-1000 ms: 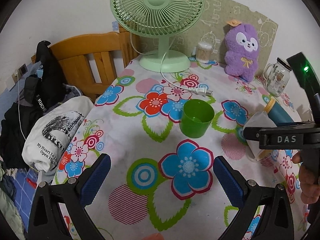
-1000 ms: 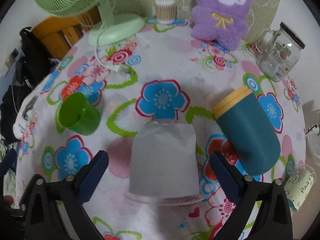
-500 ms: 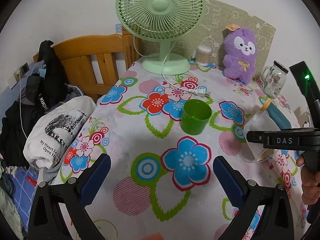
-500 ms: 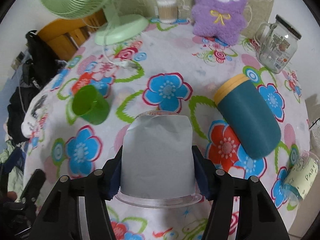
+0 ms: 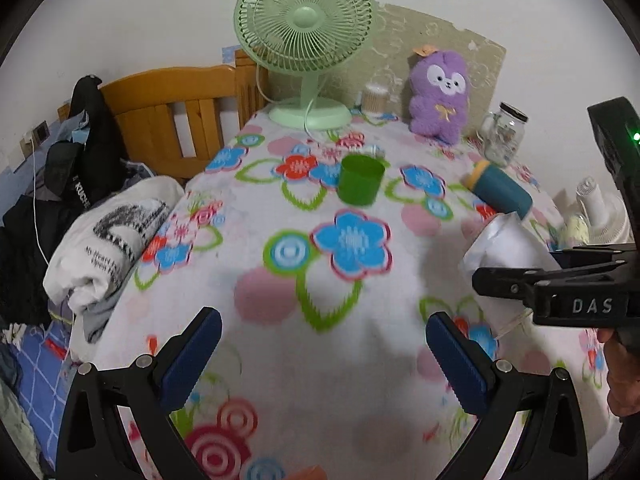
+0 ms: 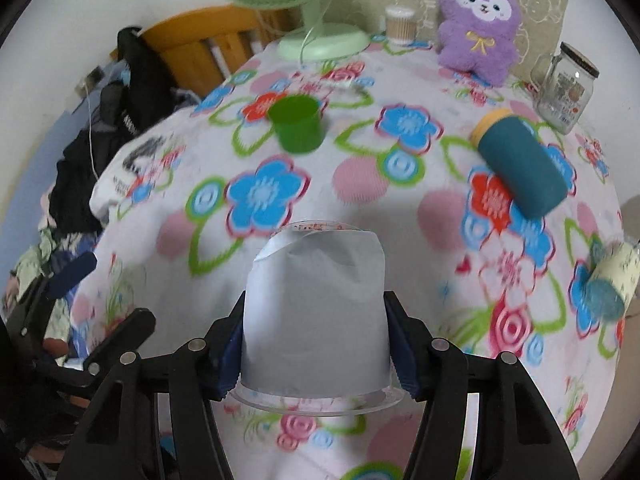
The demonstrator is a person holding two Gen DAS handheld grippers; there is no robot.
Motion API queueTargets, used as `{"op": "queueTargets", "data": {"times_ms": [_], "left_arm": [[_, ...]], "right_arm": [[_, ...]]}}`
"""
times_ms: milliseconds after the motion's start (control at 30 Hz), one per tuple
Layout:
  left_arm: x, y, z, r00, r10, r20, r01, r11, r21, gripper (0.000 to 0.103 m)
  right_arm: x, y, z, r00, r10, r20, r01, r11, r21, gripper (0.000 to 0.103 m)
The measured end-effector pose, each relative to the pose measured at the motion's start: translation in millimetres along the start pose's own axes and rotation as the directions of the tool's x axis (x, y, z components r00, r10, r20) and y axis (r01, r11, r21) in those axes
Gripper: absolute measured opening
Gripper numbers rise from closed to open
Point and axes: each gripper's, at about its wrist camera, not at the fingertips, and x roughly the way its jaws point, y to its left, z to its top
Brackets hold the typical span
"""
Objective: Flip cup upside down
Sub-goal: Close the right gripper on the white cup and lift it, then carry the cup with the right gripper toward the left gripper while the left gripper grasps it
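Gripping the clear cup (image 6: 316,316), the right tongs (image 6: 316,344) close; left tongs (image 5: 320,354) gape empty

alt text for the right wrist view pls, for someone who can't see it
The right tongs are shut on a clear cup wrapped in white paper, held above a floral tablecloth. Farther back on the table are an upright green cup, a teal tumbler on its side, a glass jar, a purple plush toy and a green fan.
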Motion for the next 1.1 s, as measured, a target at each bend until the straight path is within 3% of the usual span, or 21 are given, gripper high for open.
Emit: {"op": "queueTargets", "data": {"times_ms": [233,467,600,733,1100], "left_arm": [[-12.6,8.3,-26.8,0.999,-0.027,-0.027,0.026,0.998,-0.056,0.103],[-17.5,7.4,-35.1,0.999,-0.026,-0.028,0.024,0.997,-0.068,0.103],[-18.7,5.7,-36.6,0.999,-0.03,-0.03,0.029,0.998,-0.062,0.103],[-20.2,4.6,-37.1,0.999,-0.034,-0.03,0.032,0.998,-0.058,0.103],[-24.2,5.6,-27.1,0.999,-0.048,-0.023,0.046,0.995,-0.088,0.103]], "right_arm": [[12.3,4.9,-28.0,0.998,0.01,-0.065,-0.009,1.0,0.013,0.064],[19.7,8.7,-40.0,0.996,-0.009,-0.087,0.009,1.0,-0.001,0.064],[21.2,10.7,-41.5,0.995,-0.023,-0.097,0.022,1.0,-0.013,0.069],[17.7,11.1,-42.0,0.996,-0.025,-0.087,0.024,1.0,-0.014,0.078],[-6.9,1.5,-40.8,0.998,0.041,-0.038,-0.04,0.999,0.021,0.079]]}}
